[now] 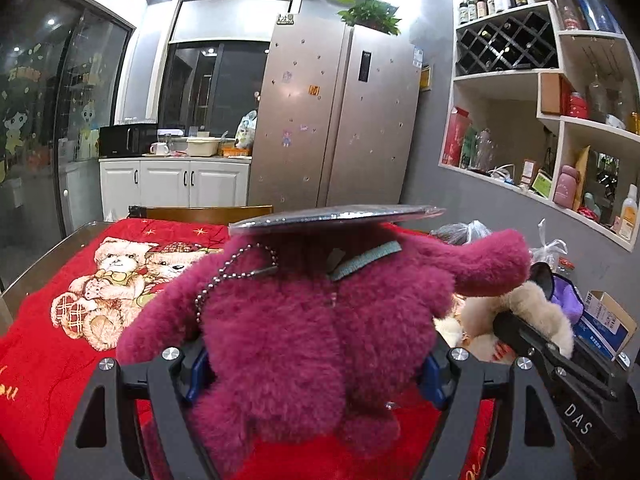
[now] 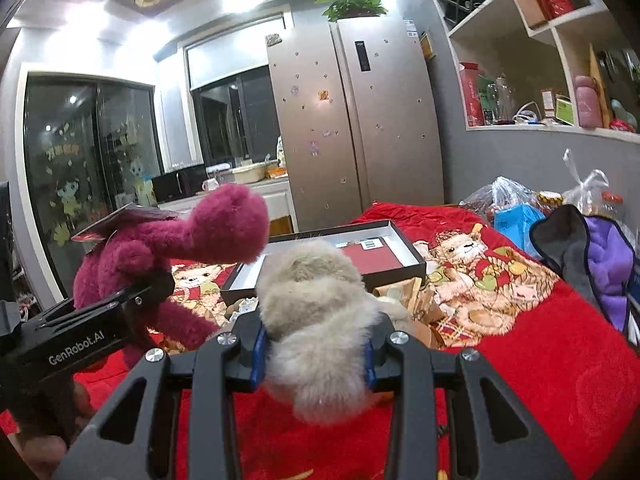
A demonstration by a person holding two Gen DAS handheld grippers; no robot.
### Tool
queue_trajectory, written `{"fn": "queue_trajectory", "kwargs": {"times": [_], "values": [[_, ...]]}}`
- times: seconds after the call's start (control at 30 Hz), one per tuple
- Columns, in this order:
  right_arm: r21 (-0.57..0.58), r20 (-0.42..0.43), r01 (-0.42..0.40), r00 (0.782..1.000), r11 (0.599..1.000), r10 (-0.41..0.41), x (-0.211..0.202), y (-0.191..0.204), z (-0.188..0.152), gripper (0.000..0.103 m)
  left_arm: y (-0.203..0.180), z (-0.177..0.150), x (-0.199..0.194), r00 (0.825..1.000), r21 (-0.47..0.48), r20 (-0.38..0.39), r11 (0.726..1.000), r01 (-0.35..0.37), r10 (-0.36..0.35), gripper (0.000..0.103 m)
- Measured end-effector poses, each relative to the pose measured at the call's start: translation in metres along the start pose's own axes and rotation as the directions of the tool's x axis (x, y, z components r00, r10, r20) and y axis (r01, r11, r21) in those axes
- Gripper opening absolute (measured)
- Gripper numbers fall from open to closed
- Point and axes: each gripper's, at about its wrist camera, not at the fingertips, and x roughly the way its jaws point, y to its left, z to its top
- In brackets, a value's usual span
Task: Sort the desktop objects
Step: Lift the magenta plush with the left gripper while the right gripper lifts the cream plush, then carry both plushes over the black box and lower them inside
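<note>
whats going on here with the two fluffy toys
A person is sorting things on a table covered by a red bear-print blanket, a gripper in each hand. The left gripper has its jaws clamped on a magenta plush bear, lifted clear of the blanket. The right gripper is shut on a small cream plush toy. An open black box lies just behind them.
</note>
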Motion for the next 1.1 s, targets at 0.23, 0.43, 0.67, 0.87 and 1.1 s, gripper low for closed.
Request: {"fn": "queue_trajectory", "kwargs": {"times": [0.23,0.43,0.67,0.87,1.1], "values": [[-0.028,-0.018,-0.007,1.0,1.0,0.006,0.023,0.008,0.022,0.037,0.003,0.013,0.014,1.0,0.04,-0.006,0.999,-0.028,0.029,0.08],[-0.056,-0.036,0.0,0.999,0.998,-0.002,0.045,0.009,0.038,0.037,0.006,0.028,0.031,0.999,0.031,-0.027,0.999,-0.023,0.024,0.08],[-0.068,-0.066,0.007,0.998,0.998,-0.012,0.076,0.004,0.051,0.037,0.008,0.041,0.054,0.999,0.037,-0.047,0.999,-0.02,0.022,0.08],[-0.077,-0.094,0.003,0.995,0.997,-0.01,0.105,0.001,0.058,0.037,0.007,0.049,0.075,0.998,0.049,-0.064,0.999,-0.018,0.021,0.08],[-0.084,-0.125,0.002,0.992,0.996,-0.012,0.14,-0.001,0.064,0.037,0.01,0.056,0.107,0.995,0.053,-0.101,0.998,-0.023,0.028,0.08]]}}
